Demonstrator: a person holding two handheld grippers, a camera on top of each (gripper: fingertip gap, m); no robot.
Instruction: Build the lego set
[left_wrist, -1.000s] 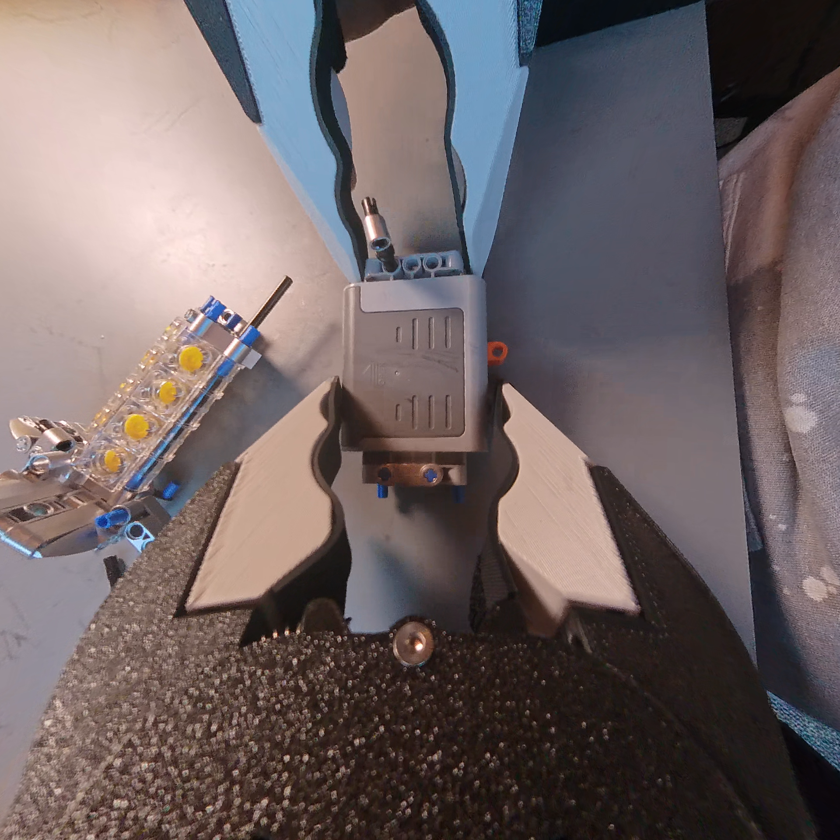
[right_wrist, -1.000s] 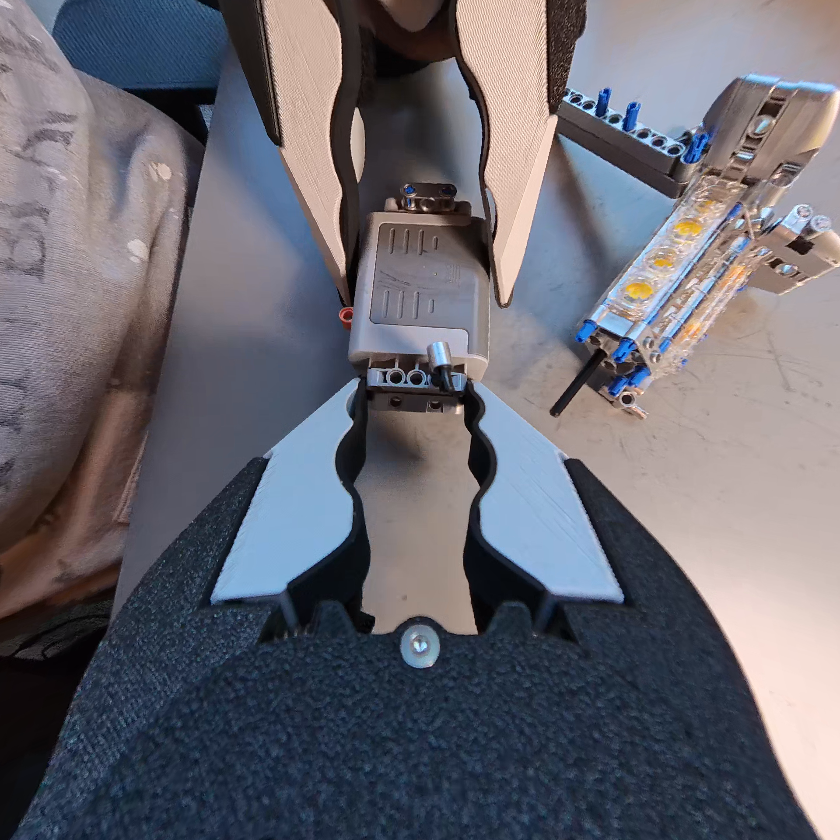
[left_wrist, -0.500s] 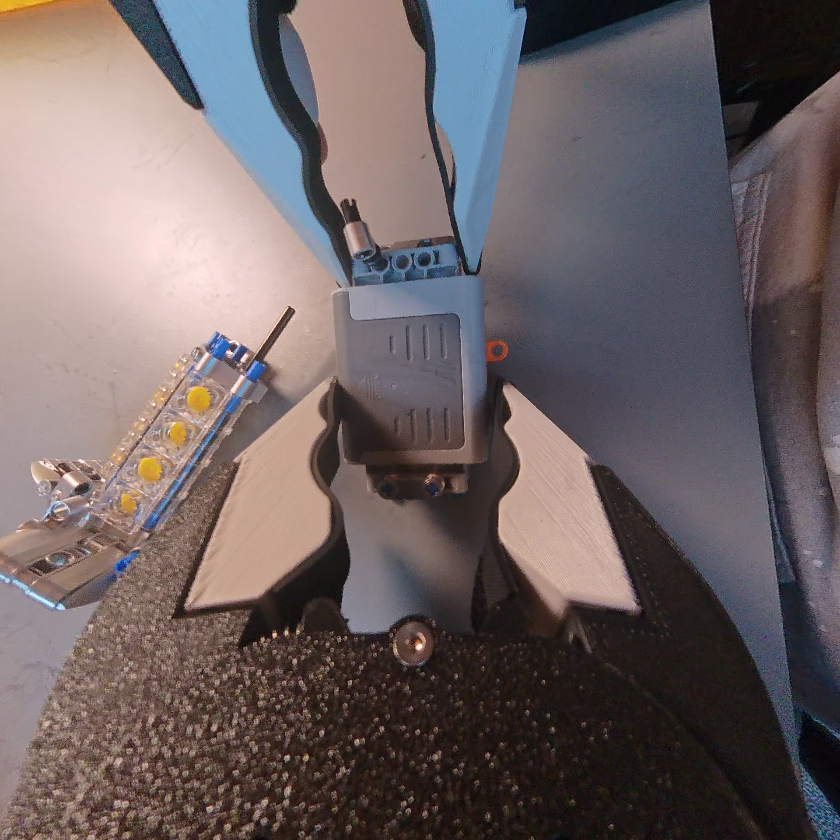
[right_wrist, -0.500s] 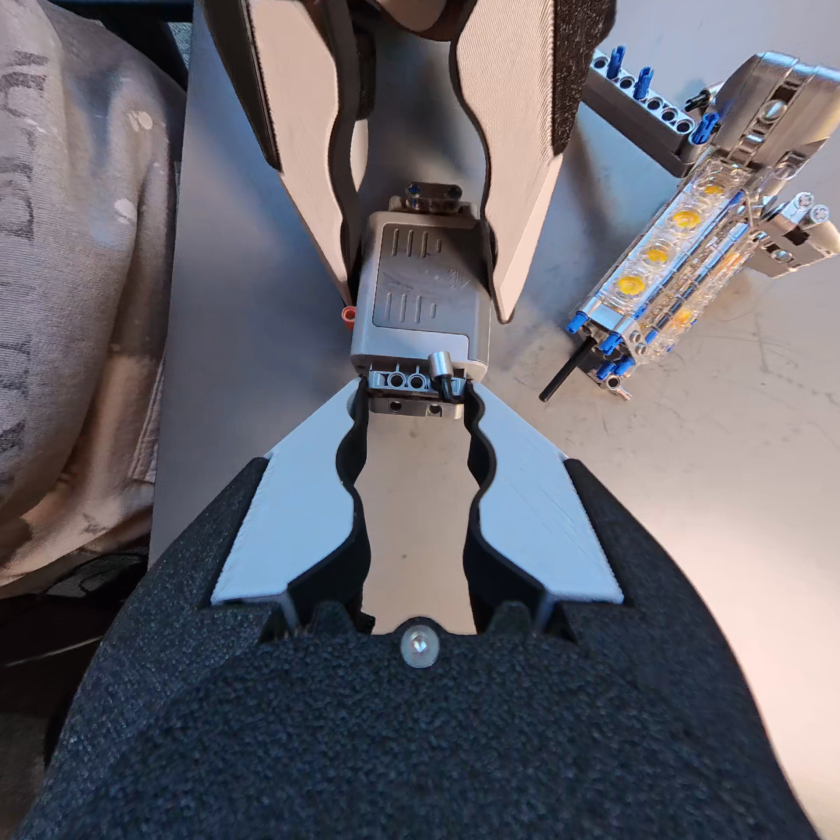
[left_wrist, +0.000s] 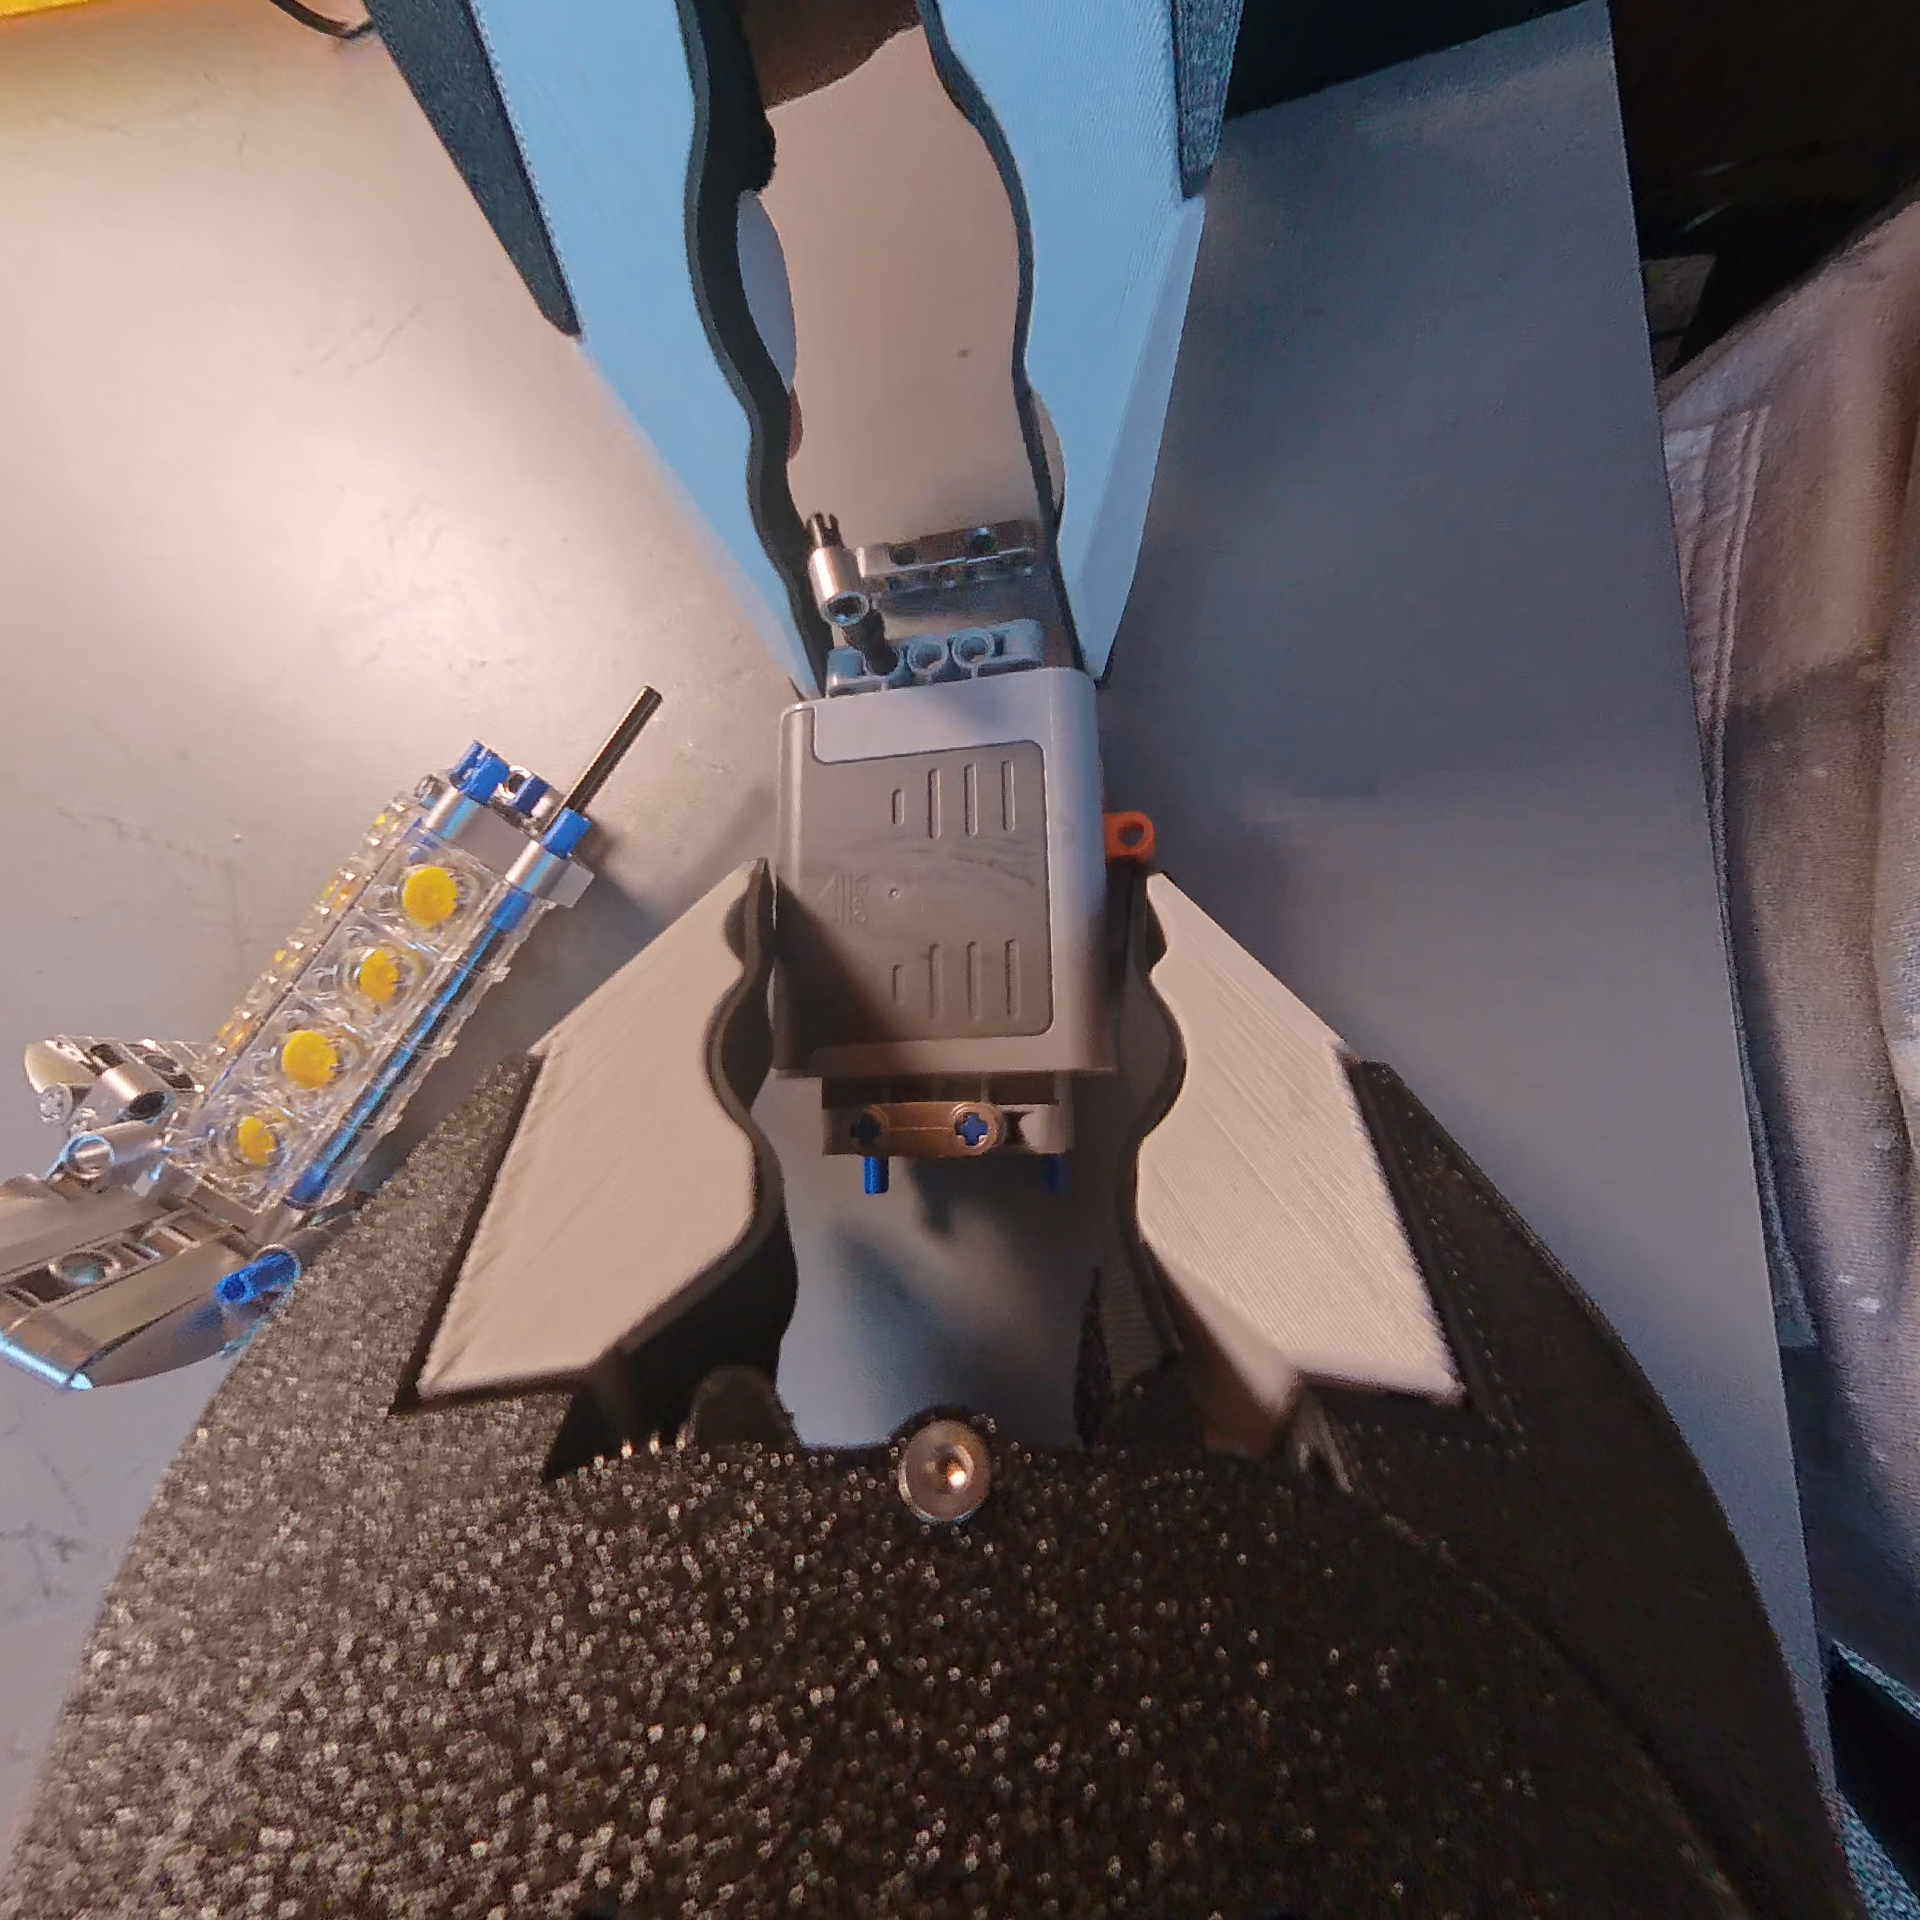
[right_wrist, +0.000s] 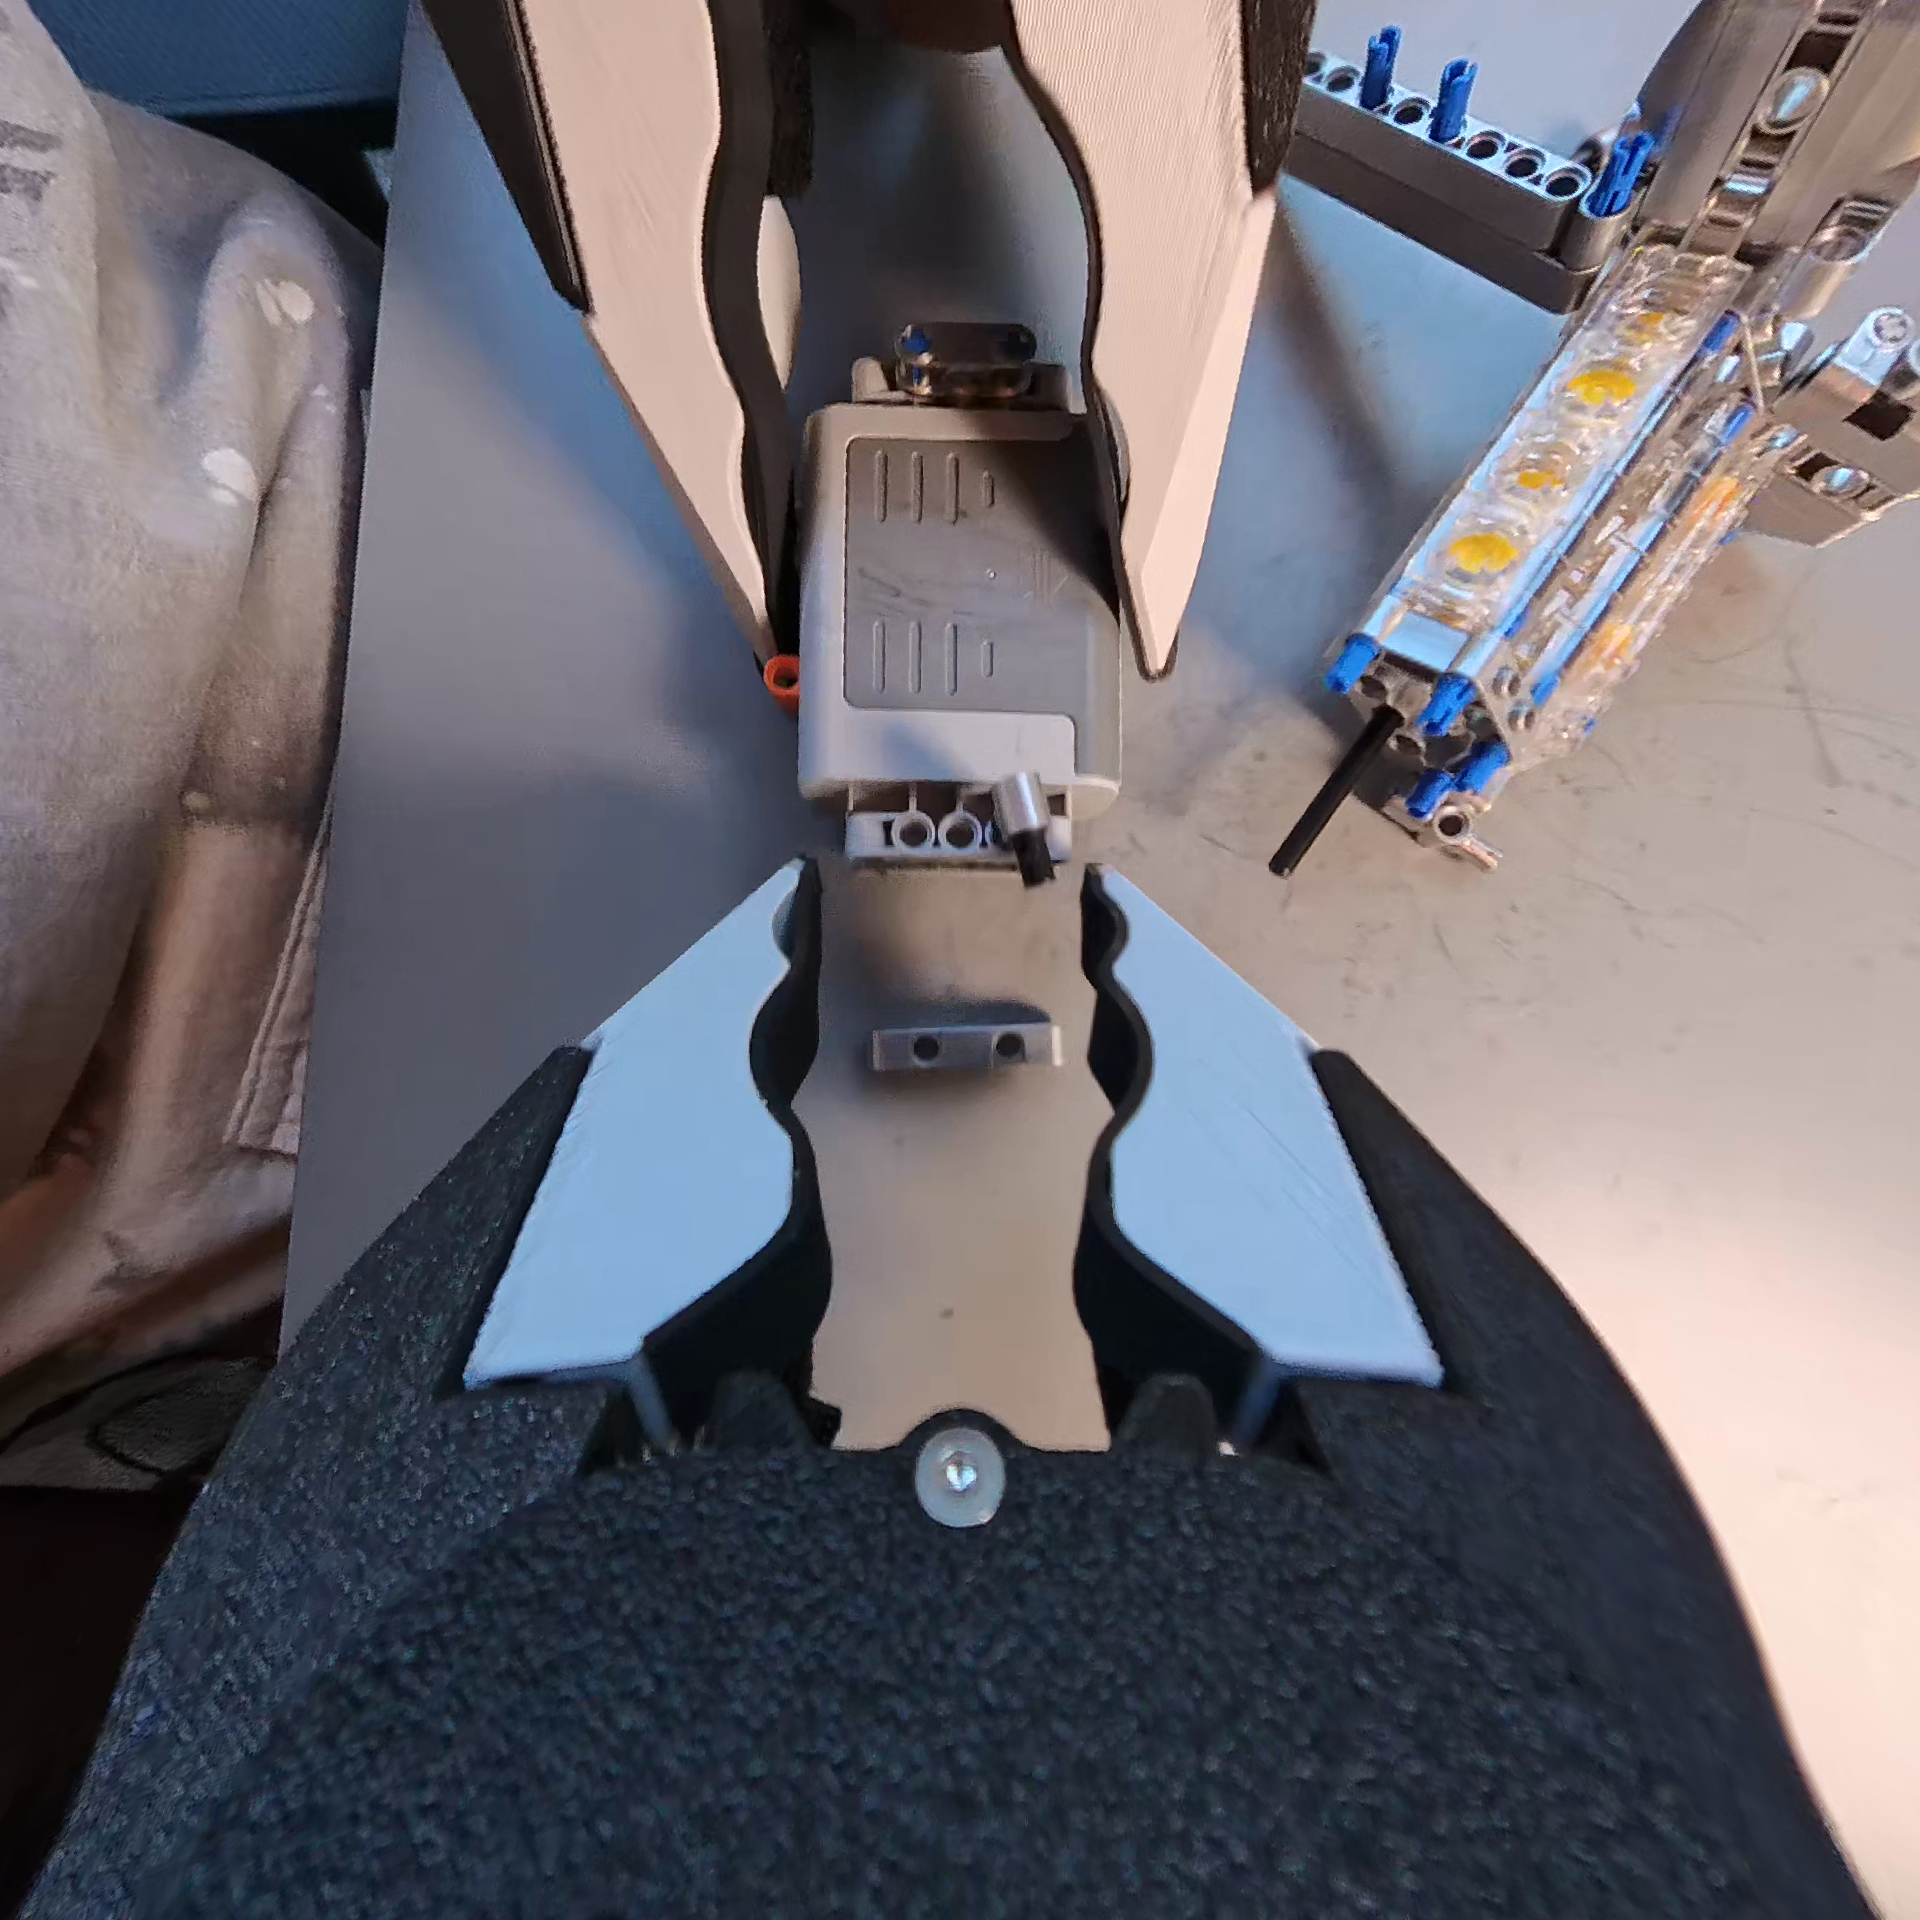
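My left gripper (left_wrist: 956, 878) is shut on the sides of a grey battery box (left_wrist: 935, 894) and holds it over the grey table (left_wrist: 1351, 623). The box has an orange tab (left_wrist: 1127, 831) on one side. At its far end are a light grey beam (left_wrist: 935, 665) and a silver bush on a black axle (left_wrist: 842, 592). My right gripper (right_wrist: 951, 883) faces the box (right_wrist: 956, 582) from that end, open, with its tips just short of it. A small loose grey beam (right_wrist: 966, 1047) lies between its fingers without touching them. It also shows in the left wrist view (left_wrist: 945, 556).
A brick-built engine model (left_wrist: 364, 987) with clear blocks, yellow pistons and a black axle lies on the table beside the grippers (right_wrist: 1558, 520). A dark beam with blue pins (right_wrist: 1455, 135) lies behind it. A person's grey garment (right_wrist: 135, 727) is at the table edge. The tips of one gripper are about 4 cm away from the tips of the other.
The right gripper, shut on the small grey beam at the box's end, has drawn back and opened. The beam has come off the box and now lies loose between its fingers.
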